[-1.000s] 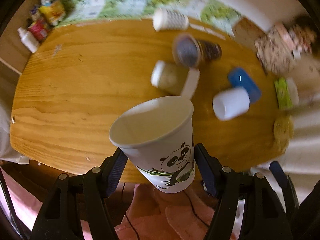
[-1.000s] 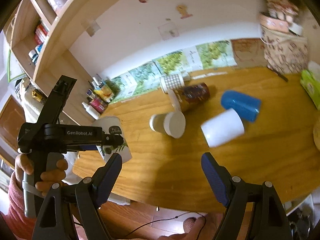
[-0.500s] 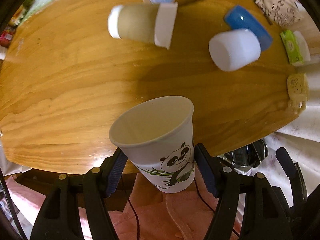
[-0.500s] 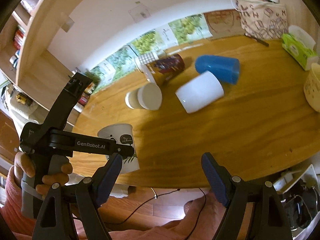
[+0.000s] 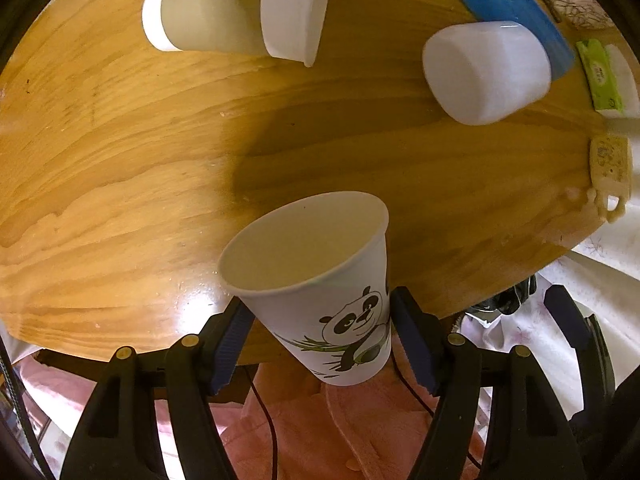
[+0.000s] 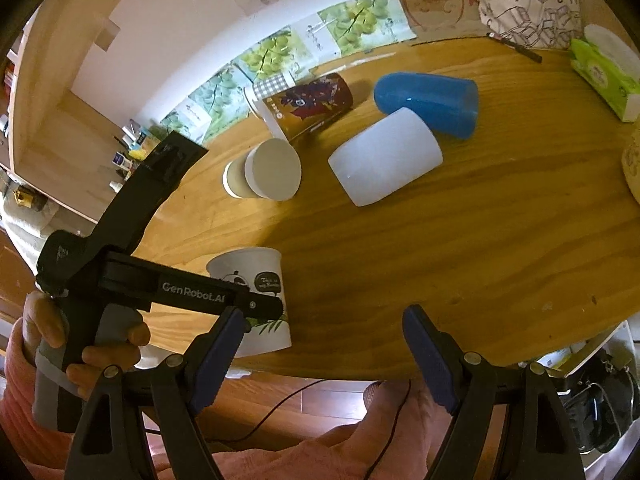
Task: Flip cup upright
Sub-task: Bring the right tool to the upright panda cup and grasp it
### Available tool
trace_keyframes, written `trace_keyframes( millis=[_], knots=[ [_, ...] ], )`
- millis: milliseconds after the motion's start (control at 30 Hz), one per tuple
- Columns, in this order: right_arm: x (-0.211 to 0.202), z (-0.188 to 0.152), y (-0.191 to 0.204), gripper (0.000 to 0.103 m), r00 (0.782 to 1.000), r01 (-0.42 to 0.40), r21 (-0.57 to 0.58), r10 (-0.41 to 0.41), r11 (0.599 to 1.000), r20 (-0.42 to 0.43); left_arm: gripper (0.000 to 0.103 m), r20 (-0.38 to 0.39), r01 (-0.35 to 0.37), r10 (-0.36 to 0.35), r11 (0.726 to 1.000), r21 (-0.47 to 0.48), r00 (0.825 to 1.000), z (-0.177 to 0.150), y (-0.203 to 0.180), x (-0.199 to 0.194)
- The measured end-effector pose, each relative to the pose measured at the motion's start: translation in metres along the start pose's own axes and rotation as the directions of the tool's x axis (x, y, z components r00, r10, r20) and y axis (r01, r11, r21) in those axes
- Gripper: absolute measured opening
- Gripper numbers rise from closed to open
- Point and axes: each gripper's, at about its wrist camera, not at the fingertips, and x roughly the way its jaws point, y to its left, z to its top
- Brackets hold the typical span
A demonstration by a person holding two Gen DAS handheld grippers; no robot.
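Note:
My left gripper (image 5: 320, 336) is shut on a white paper cup with a panda print (image 5: 320, 280). The cup is mouth up, slightly tilted, over the near edge of the wooden table (image 5: 120, 160). In the right wrist view the same cup (image 6: 256, 288) stands upright at the table's near left edge, with the left gripper (image 6: 256, 304) across it. I cannot tell whether its base touches the table. My right gripper (image 6: 324, 344) is open and empty, off the table's near edge.
Several cups lie on their sides further back: a beige cup with white lid (image 6: 264, 176), a frosted white cup (image 6: 384, 160), a blue cup (image 6: 432, 100), a brown printed cup (image 6: 312, 104). A green tissue pack (image 6: 600, 72) and a patterned bag (image 6: 524, 4) sit at the far right.
My left gripper has carried the panda cup down and forward over the table's near edge. The right gripper has tilted down a little and stays open.

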Motion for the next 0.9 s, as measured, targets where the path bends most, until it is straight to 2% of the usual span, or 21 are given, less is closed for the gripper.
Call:
trace_keyframes(
  millis=[133, 233, 533, 700, 900],
  knots=[
    [0.007, 0.004, -0.003, 0.082, 1.0, -0.002, -0.002, 0.002, 1.0, -0.021, 0.074, -0.032, 0.061, -0.062, 0.998, -0.035, 0.998, 0.007, 0.004, 0.007],
    [0.012, 0.007, -0.004, 0.082, 0.999, -0.002, -0.003, 0.002, 1.0, -0.034, 0.081, -0.038, 0.06, -0.062, 0.997, -0.04, 0.997, 0.009, 0.004, 0.009],
    [0.021, 0.01, 0.001, 0.082, 0.998, -0.01, -0.021, 0.008, 1.0, -0.061, 0.081, -0.045, 0.072, -0.074, 0.997, -0.042, 0.996, 0.024, 0.018, -0.001],
    [0.024, 0.01, 0.004, 0.082, 0.998, -0.016, -0.038, 0.013, 0.999, -0.069, 0.081, -0.016, 0.073, -0.074, 0.997, -0.033, 0.997, 0.025, 0.02, -0.011],
    [0.028, 0.01, 0.011, 0.082, 0.997, -0.033, -0.057, 0.029, 0.998, -0.074, 0.081, 0.063, 0.081, -0.08, 0.997, -0.018, 0.995, 0.015, 0.022, -0.033]
  ],
)
